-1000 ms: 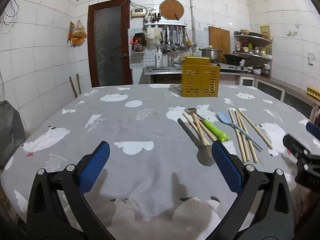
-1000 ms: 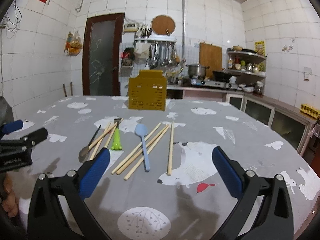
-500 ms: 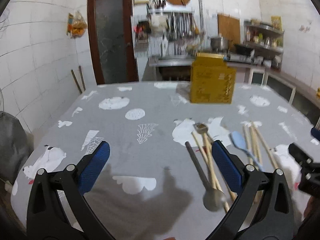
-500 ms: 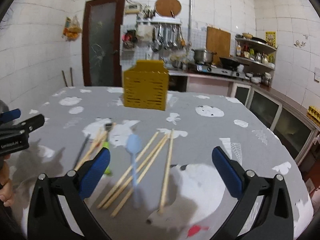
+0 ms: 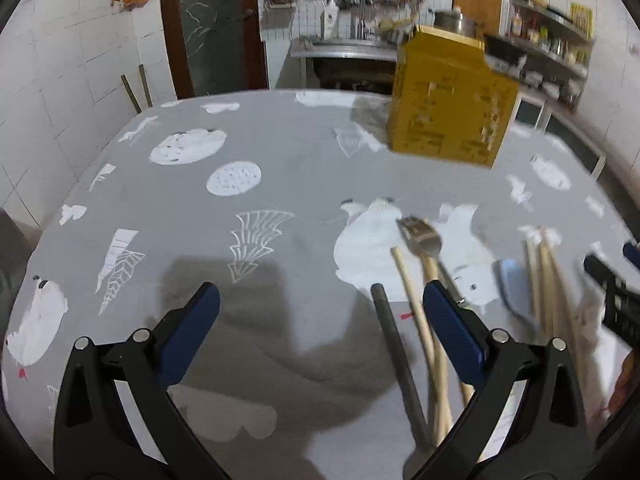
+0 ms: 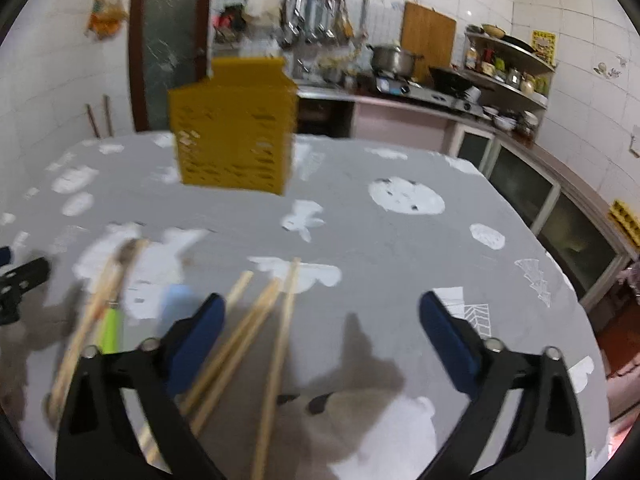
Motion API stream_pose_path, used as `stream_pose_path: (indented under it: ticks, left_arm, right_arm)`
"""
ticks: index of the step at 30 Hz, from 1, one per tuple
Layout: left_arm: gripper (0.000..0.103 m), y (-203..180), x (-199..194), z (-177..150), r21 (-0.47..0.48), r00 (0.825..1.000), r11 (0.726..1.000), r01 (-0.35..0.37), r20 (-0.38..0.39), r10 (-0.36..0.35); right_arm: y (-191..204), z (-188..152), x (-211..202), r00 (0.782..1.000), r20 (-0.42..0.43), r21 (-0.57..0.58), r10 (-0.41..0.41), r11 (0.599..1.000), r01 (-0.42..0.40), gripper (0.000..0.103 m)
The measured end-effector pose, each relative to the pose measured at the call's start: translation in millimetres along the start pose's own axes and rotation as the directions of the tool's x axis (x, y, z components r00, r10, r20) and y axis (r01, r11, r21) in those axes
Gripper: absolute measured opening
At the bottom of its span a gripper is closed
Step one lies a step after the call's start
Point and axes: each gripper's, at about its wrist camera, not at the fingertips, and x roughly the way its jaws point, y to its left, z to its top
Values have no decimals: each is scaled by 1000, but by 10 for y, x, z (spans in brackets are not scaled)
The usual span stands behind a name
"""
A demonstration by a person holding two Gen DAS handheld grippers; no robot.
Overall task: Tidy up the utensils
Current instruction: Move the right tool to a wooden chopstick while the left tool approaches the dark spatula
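Both tongs are held apart, and nothing is caught between them. Left tongs (image 5: pixel 320 308) are seen low over the grey cloth (image 5: pixel 280 168), with bare cloth between the blue pads (image 5: pixel 188 332). Right tongs (image 6: pixel 322 320) have just been closing a little, yet a wide gap is kept, and only cloth and one chopstick end are seen under that gap.

Right under the tongs, the things to be sorted are spread flat on the cloth. A dark spoon handle (image 5: pixel 396 364) is seen just beside the left tongs' right pad, and two pale sticks (image 5: pixel 416 320) are laid next to it. A fork (image 5: pixel 420 236) is laid a bit farther off, on a white bear print, and its green handle (image 6: pixel 110 330) shows in the right view. A light blue spoon (image 5: pixel 514 288) is laid to the right of the fork. More chopsticks (image 6: pixel 248 332) are laid beside it, some passing under the right tongs' left pad. All of it is blurred.

Farther back, a yellow basket (image 6: pixel 232 136) is stood upright on the cloth, well apart from the chopsticks.

Behind the table, a brown door (image 5: pixel 216 24), white wall tiles and a pot (image 6: pixel 390 58) on a stove are seen.
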Motion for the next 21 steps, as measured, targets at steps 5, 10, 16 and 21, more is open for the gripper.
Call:
stream_pose_path:
  ticks: [5,10,16,21]
  left_arm:
    - [93,-41,214,-46,19,997,1000,-9,-73,10]
    - [86,5,297,-48,-20,991,1000,1,-134,-4]
    - [84,-70,368,-20,-29,986,1000,-2,-169,-3]
    - [64,-112,445,5,-27,980,1000,14,-200,-19]
  right_arm:
    - [-44,23,280,997,-69,50,29,998,-26,75]
    - [3,94,512,992,-118,53,47,998,-41,63]
    - [13,131,743,985,-160,84,67,995,-54,56]
    - [17,169,796,981,-173,91,88,993,-73,40]
